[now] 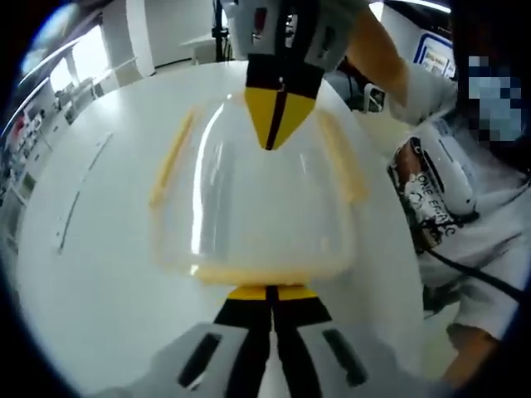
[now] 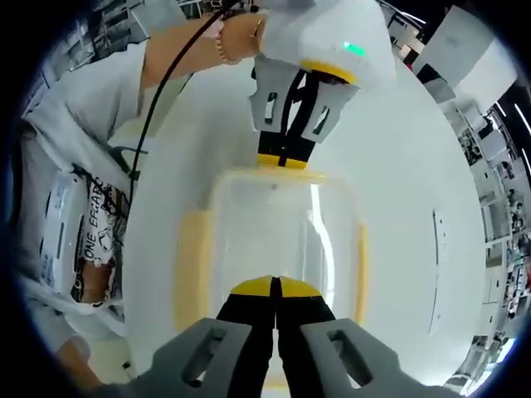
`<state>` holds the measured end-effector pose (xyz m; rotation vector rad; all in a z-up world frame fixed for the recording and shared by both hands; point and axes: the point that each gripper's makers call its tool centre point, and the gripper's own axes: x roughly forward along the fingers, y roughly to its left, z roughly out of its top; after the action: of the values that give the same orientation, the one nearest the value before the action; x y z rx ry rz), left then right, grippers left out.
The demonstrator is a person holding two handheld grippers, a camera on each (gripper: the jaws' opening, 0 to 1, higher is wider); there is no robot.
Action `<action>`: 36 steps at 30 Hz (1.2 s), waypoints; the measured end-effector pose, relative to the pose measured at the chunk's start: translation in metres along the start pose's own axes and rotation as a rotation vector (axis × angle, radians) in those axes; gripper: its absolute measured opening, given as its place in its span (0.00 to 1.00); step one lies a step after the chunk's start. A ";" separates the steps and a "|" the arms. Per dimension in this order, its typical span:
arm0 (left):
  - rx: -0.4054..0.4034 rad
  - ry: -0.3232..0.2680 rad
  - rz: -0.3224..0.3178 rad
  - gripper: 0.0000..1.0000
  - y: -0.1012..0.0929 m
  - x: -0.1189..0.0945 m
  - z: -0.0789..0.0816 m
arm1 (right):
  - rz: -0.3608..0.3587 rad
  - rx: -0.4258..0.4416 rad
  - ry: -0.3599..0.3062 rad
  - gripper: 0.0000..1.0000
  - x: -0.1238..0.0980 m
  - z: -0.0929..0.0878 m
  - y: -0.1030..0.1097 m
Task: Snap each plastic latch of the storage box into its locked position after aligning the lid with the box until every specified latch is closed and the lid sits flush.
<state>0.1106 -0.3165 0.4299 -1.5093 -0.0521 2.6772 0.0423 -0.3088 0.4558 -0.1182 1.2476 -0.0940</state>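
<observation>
In the left gripper view, the left tongs (image 1: 268, 292) are rising from the bottom centre with their yellow tips drawn together, no gap showing, and pressing against the near edge of the storage box (image 1: 253, 207). The right tongs (image 1: 276, 116) are coming down from the top centre of that view, tips likewise narrowed to a point and resting on the far part of the lid (image 1: 257, 178). In the right gripper view the arrangement is mirrored: the right tongs (image 2: 275, 290) are sitting at the lower centre, tips together on the lid (image 2: 282, 224), while the left tongs (image 2: 286, 149) are meeting the box (image 2: 278, 240) at its far end, upper centre.

Judging by this, the two are bearing on opposite ends so the box is not sliding while the end latches are being pushed home; neither is gripping anything.

The clear box is lying in the middle of both frames on the white surface (image 1: 91, 274). A yellow latch (image 1: 170, 162) is running along its left side in the left gripper view and another latch (image 1: 344, 162) along the right; whether they are locked I cannot tell. The lid is appearing to sit roughly aligned.

A person (image 1: 465, 191) in a printed white shirt is standing at the right edge of the left gripper view.
</observation>
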 end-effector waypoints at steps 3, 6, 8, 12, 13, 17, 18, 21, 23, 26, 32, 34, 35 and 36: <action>-0.003 0.027 0.025 0.00 -0.003 0.001 -0.001 | 0.000 0.008 -0.007 0.00 -0.002 0.001 -0.001; -0.018 0.016 0.039 0.00 0.002 -0.004 -0.001 | 0.004 0.024 -0.022 0.00 -0.003 0.003 -0.002; -0.030 0.006 0.060 0.00 0.004 -0.008 -0.001 | 0.003 0.032 -0.028 0.00 -0.004 0.006 -0.001; -0.061 -0.018 0.185 0.00 0.023 -0.034 -0.006 | -0.014 0.011 -0.022 0.00 -0.005 0.007 -0.001; -0.065 -0.022 0.199 0.00 0.025 -0.038 -0.006 | -0.015 0.008 -0.022 0.00 -0.005 0.008 -0.001; -0.055 -0.124 0.303 0.00 0.033 -0.059 0.016 | -0.016 -0.003 -0.014 0.00 -0.006 0.009 -0.001; -0.053 -0.139 0.310 0.00 0.034 -0.060 0.020 | -0.019 -0.009 -0.012 0.00 -0.006 0.010 -0.001; -0.074 -0.202 0.264 0.00 0.021 -0.054 0.046 | -0.027 -0.023 -0.012 0.00 -0.008 0.007 -0.001; -0.080 -0.217 0.243 0.00 0.018 -0.048 0.055 | -0.030 -0.024 -0.030 0.00 -0.008 0.007 -0.002; -0.097 -0.237 0.202 0.00 0.010 -0.035 0.071 | -0.034 -0.020 -0.080 0.00 -0.008 0.008 -0.006; -0.145 -0.187 0.149 0.00 0.007 -0.018 0.072 | -0.013 -0.007 -0.156 0.00 -0.010 0.006 -0.003; -0.147 -0.171 0.133 0.00 0.004 -0.014 0.071 | -0.016 -0.016 -0.159 0.00 -0.011 0.006 -0.002; -0.148 -0.161 0.124 0.00 0.003 -0.012 0.071 | -0.018 -0.023 -0.159 0.00 -0.011 0.005 -0.001; -0.149 -0.147 0.117 0.00 0.003 -0.011 0.070 | -0.018 -0.027 -0.157 0.00 -0.011 0.004 -0.001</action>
<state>0.0564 -0.3198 0.4750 -1.3907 -0.1808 2.9331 0.0431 -0.3079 0.4677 -0.1566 1.0916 -0.0818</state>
